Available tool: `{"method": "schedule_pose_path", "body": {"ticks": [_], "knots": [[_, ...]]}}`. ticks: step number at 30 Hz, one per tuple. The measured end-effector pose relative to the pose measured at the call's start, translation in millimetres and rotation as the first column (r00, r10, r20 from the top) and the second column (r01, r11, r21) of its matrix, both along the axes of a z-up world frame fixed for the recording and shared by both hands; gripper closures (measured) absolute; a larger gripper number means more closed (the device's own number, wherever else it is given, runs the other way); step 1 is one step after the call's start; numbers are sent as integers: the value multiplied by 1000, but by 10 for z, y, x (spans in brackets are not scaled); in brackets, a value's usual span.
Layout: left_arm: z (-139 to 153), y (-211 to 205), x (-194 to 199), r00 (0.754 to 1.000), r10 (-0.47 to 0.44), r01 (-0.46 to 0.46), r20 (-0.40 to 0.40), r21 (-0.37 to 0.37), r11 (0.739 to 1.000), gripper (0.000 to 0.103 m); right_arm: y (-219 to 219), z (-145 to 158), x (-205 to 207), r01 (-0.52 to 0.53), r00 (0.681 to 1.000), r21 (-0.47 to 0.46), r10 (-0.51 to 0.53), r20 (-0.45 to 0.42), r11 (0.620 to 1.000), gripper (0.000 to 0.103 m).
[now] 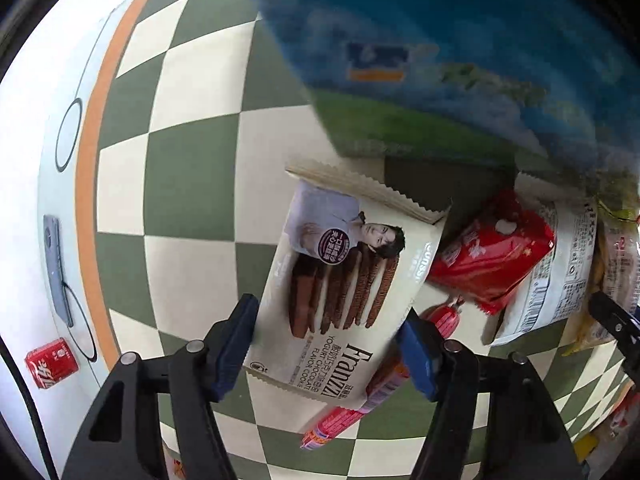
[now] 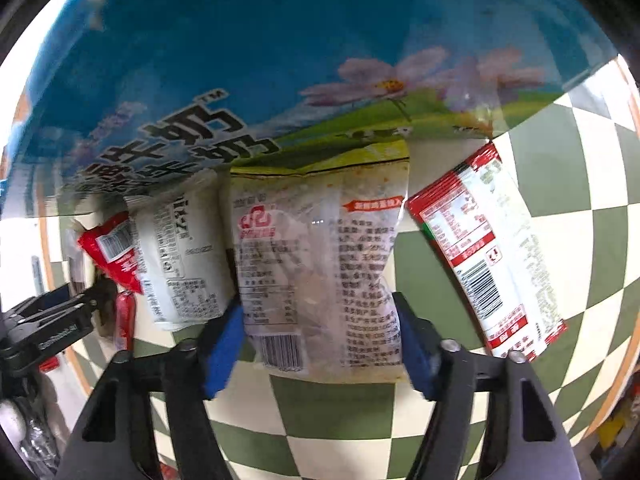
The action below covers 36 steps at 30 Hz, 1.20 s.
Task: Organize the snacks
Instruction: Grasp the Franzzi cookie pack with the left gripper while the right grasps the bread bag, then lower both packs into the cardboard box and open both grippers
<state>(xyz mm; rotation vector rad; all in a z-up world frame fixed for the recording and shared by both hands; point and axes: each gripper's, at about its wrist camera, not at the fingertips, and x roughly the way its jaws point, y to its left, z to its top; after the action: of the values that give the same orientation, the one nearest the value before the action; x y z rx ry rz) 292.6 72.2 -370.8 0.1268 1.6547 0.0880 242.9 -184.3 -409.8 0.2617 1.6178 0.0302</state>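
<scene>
snacks lay on the checked cloth (image 1: 192, 184) before a blue carton (image 1: 440, 40). left gripper (image 1: 326, 354), jaws spread, straddled the franzzi cookie pack (image 1: 340, 284); right gripper (image 2: 320, 344), likewise unclenched, straddled a clear pouch (image 2: 320, 264). closing askew would likely crush or squirt either slick pack.
</scene>
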Motion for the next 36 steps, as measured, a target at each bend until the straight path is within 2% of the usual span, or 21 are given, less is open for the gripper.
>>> {"method": "schedule_pose_path", "body": {"ticks": [5, 11, 15, 19, 21, 28, 32, 36], "knots": [[97, 69, -80, 999, 46, -46, 12, -16, 999, 39, -46, 69, -122, -3, 1000, 9, 2, 14, 1000, 49], [328, 67, -370, 997, 68, -67, 37, -12, 998, 39, -80, 119, -337, -10, 1000, 40, 10, 4, 999, 52], [403, -56, -665, 996, 81, -80, 24, -42, 996, 39, -54, 100, -609, -34, 999, 68, 37, -36, 997, 52], [285, -211, -939, 995, 97, -99, -26, -83, 992, 39, -46, 17, -801, -40, 994, 76, 48, -100, 996, 47], [166, -258, -1015, 993, 101, -105, -54, -87, 991, 39, -49, 2, -818, -51, 994, 62, 57, -98, 997, 46], [-96, -370, -1168, 995, 72, -75, -68, -44, 996, 39, 62, -96, -782, -94, 990, 10, 95, -102, 996, 46], [-141, -540, -1195, 996, 61, -64, -68, -38, 997, 39, 139, -145, -855, -107, 991, -16, 106, -83, 994, 47], [14, -588, -1186, 997, 47, -50, -59, -50, 998, 39, 255, -111, -884, -132, 990, -31, 130, -61, 991, 54]]}}
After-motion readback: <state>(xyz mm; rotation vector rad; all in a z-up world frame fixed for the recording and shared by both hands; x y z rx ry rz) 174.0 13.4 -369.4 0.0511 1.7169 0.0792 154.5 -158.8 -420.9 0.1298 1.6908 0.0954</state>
